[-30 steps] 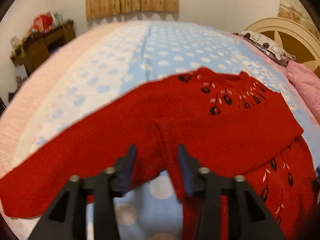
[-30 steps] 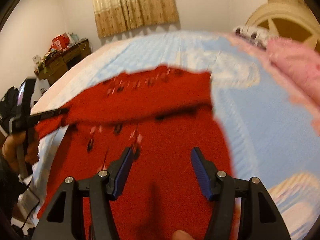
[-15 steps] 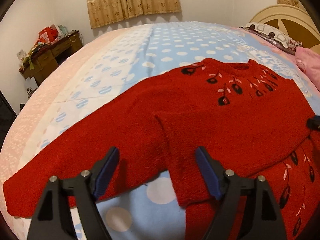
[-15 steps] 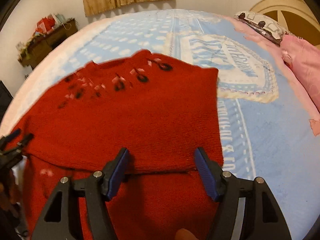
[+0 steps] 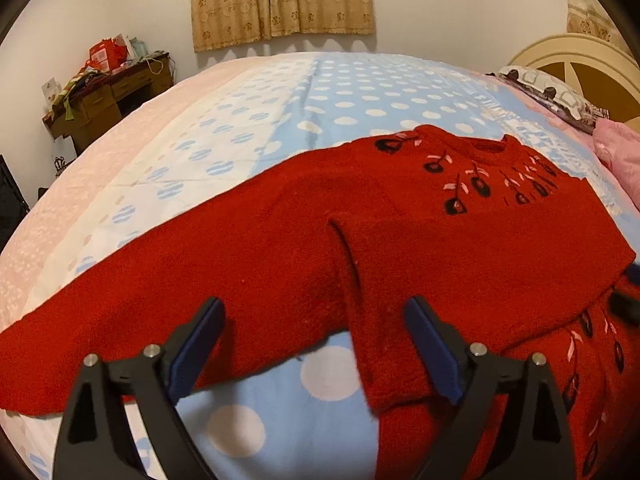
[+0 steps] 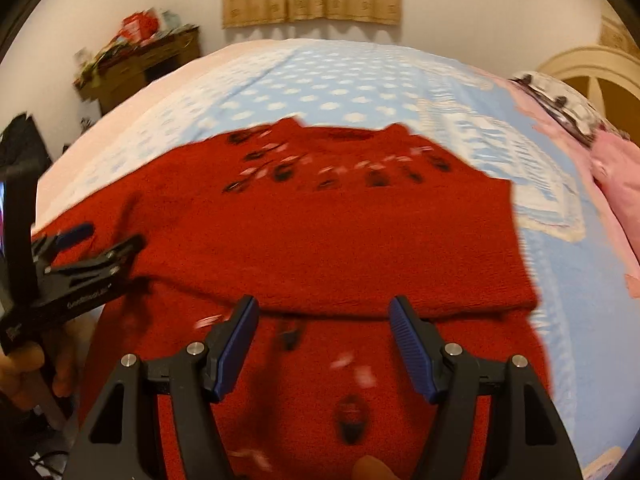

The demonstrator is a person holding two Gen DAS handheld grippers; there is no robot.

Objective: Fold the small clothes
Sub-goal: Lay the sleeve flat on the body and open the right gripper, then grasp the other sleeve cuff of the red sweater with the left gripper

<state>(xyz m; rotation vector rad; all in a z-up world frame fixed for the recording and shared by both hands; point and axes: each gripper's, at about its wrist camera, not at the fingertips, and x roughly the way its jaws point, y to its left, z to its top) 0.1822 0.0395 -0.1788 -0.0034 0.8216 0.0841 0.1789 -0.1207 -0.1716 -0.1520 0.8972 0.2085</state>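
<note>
Red sweater flat on bed, one sleeve folded across. Left gripper just opened wide, empty; right gripper open, empty. Next prob: grab other sleeve, fold inward.

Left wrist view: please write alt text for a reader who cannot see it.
A red knitted sweater with dark flower motifs lies on a blue polka-dot bedspread, one sleeve stretched out to the left. The open left claw, which has just been opening, hovers over it, gripping nothing.
</note>
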